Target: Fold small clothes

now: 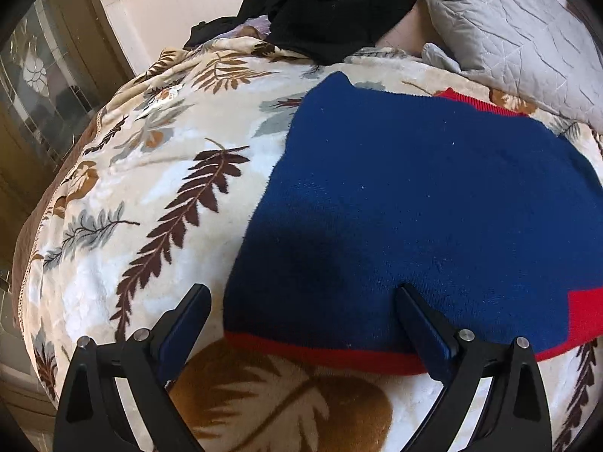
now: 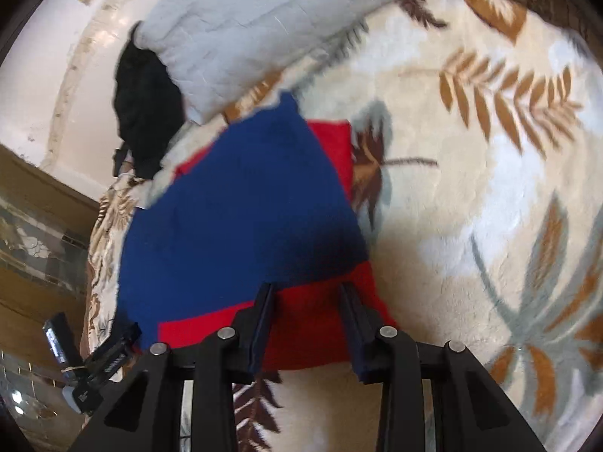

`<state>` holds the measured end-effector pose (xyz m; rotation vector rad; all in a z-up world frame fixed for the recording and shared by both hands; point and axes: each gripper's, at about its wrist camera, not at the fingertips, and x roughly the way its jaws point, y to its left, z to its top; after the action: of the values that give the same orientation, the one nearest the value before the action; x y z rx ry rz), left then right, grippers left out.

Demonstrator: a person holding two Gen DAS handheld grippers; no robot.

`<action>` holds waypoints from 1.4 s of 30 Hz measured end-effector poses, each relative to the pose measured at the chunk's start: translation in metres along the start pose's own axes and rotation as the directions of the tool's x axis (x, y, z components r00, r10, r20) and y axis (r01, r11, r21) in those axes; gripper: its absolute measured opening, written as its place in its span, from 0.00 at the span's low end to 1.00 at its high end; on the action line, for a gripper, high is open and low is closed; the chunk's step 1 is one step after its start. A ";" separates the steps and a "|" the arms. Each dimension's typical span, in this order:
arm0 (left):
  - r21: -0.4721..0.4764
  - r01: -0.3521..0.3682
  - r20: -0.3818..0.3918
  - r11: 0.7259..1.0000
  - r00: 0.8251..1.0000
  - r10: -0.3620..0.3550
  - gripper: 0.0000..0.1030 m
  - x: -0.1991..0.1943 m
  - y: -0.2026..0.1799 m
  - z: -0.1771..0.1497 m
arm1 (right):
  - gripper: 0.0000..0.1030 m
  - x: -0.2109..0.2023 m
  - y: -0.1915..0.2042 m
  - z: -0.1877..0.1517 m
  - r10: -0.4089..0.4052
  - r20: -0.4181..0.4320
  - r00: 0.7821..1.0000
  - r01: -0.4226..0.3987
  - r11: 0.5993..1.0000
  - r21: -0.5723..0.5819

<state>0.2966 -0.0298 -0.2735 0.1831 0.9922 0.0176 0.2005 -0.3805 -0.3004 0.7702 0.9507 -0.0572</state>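
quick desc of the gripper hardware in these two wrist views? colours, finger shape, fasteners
Both the left gripper and right gripper are matte black, with angular triangular-cutout linkages and round silver pivot pins. Fingers are flat, tapered blades faced with dark blue pads. No cables, sleeves or printed markings are visible on either.

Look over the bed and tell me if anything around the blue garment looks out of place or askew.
Nothing is damaged. The blue and red knit garment lies flat on the leaf-print blanket, but a black garment sits crumpled in a heap beyond it, against the grey quilted pillow.
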 end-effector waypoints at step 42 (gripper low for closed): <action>-0.114 -0.028 0.182 0.993 0.982 0.049 0.96 -0.060 0.029 -0.016 | 0.41 0.033 0.113 -0.046 0.227 -0.067 0.972 -0.237 0.933 -0.269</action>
<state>0.2520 -0.0045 -0.2274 0.0996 0.8001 0.0901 0.2290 -0.2592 -0.2767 0.6206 0.8720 0.2917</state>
